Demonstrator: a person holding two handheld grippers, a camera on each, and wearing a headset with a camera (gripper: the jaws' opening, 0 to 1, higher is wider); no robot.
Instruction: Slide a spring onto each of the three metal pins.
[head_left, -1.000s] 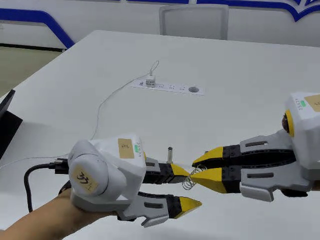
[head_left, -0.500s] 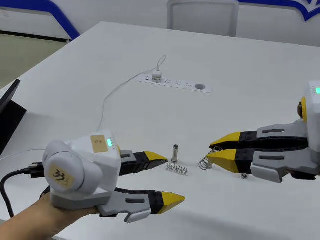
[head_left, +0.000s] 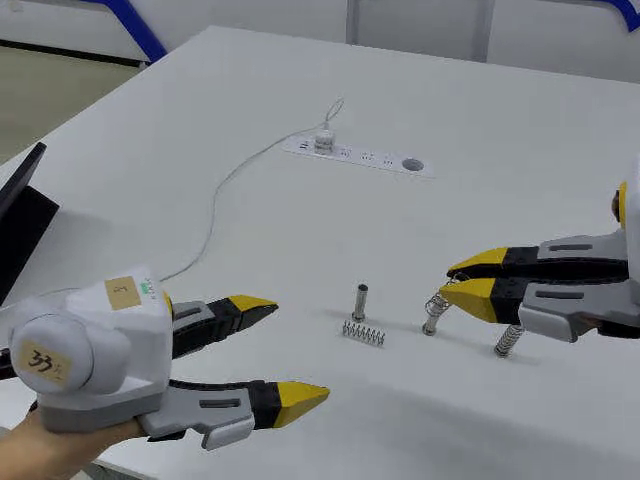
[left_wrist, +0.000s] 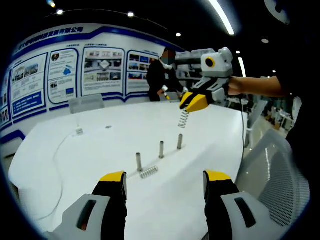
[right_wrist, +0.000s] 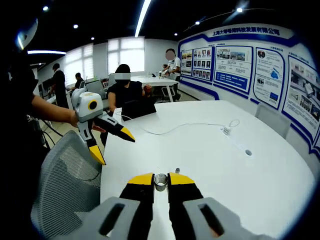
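Three short metal pins stand in a row on the white table (head_left: 300, 230): a bare left pin (head_left: 360, 300), a middle pin (head_left: 430, 322) and a right pin (head_left: 508, 340) that looks wrapped in a spring. My right gripper (head_left: 450, 280) is shut on a spring (head_left: 438, 304) that dangles over the middle pin; the spring (right_wrist: 160, 181) sits end-on between its tips (right_wrist: 160, 180). A loose spring (head_left: 363, 333) lies flat in front of the left pin. My left gripper (head_left: 278, 350) is open and holds nothing, well left of the pins (left_wrist: 161, 149).
A white power strip (head_left: 360, 157) with a plug and trailing cable lies at the back of the table. A dark screen (head_left: 20, 215) sits off the left edge. A mesh chair (left_wrist: 280, 170) stands beside the table, with people further back in the room.
My left gripper has drawn back to the left, away from the pins, leaving a spring lying on the table. My right gripper has carried its spring over the middle pin.
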